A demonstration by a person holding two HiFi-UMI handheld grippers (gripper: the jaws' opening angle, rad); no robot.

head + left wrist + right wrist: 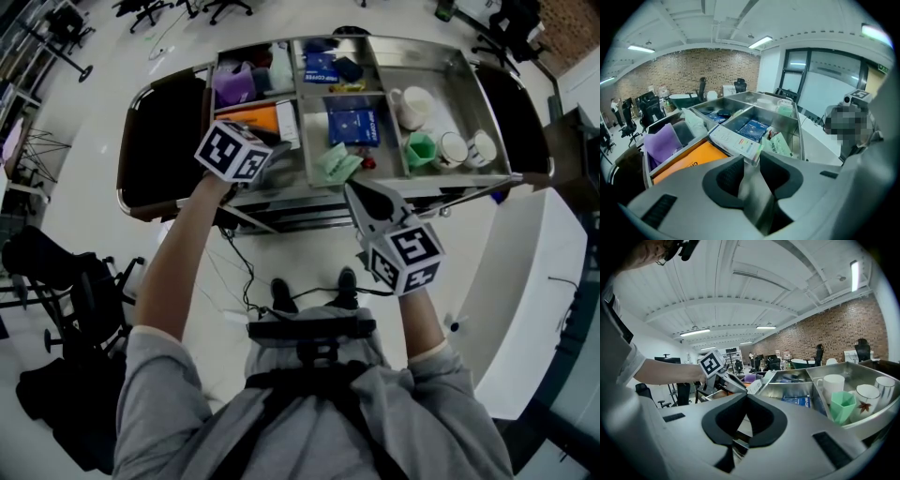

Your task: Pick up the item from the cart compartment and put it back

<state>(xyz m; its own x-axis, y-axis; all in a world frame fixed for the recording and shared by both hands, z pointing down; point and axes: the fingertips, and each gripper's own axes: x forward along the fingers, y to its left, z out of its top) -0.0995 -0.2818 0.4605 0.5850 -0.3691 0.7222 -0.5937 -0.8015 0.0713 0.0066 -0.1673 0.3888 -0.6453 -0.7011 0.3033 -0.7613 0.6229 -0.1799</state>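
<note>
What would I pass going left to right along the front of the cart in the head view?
Orange pack → white box → blue box → green cup → leaf cup → striped cup

Office with swivel chairs (651,108), brick wall (684,70)
</note>
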